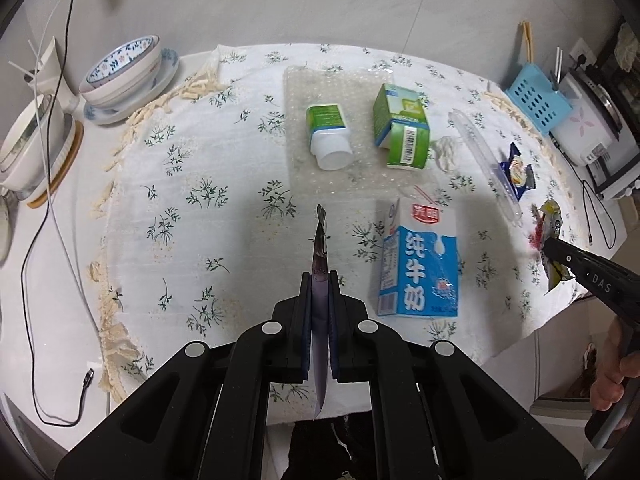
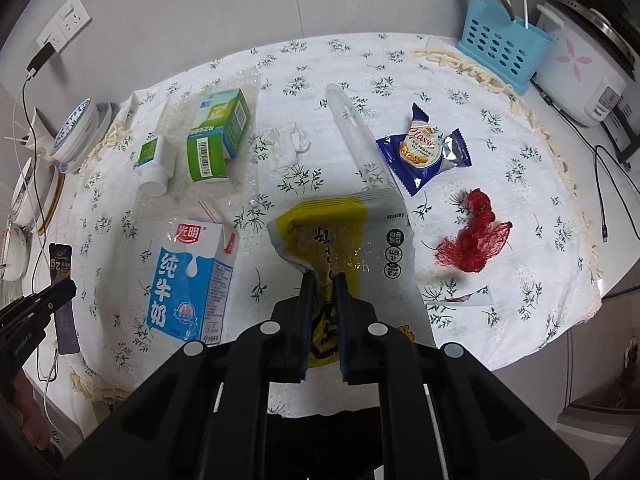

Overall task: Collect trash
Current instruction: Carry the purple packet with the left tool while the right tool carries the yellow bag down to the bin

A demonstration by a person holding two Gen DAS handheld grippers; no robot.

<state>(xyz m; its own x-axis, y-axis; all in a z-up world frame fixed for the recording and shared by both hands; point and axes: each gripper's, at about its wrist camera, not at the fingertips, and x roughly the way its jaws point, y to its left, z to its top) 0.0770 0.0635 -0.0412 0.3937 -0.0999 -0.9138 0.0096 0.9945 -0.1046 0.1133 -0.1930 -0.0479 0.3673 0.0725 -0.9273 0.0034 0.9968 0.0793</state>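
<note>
- White tablecloth (image 1: 224, 152) with small green plants printed on it covers my table, and a grey wall stands behind it
- My left gripper (image 1: 319, 280) is squeezed shut on a thin purple wrapper (image 1: 320, 248), which I hold edge-on above the cloth
- My right gripper (image 2: 324, 280) is clamped shut on a yellow and clear snack bag (image 2: 340, 236), also lifted off the cloth
- So two bits of trash are picked up, one in each gripper, but neither is thrown away yet
- I cannot see any bin or trash bag in my two views, so I cannot tell where these will go
- Lots of trash is still on the table, I think most of the job is left
- Blue and white milk carton (image 1: 420, 264) lies flat near the front edge, between my two grippers
- Green and white carton (image 1: 402, 128) and a small white bottle with a green label (image 1: 330, 136) lie side by side on a sheet of bubble wrap (image 1: 296, 92) near the back
- Crumpled white paper (image 2: 286, 146) sits just beside the green carton
- Long clear plastic sleeve (image 2: 352, 128) lies next to a blue cookie packet (image 2: 424, 150)
- Red net bag (image 2: 474, 236) is bunched up on the right side, with a small torn wrapper piece (image 2: 468, 298) near it
- Bowls (image 1: 124, 68), the blue utensil holder (image 2: 500, 44) and the rice cooker (image 2: 580, 76) at the sides do not look like trash, so I would leave them
</note>
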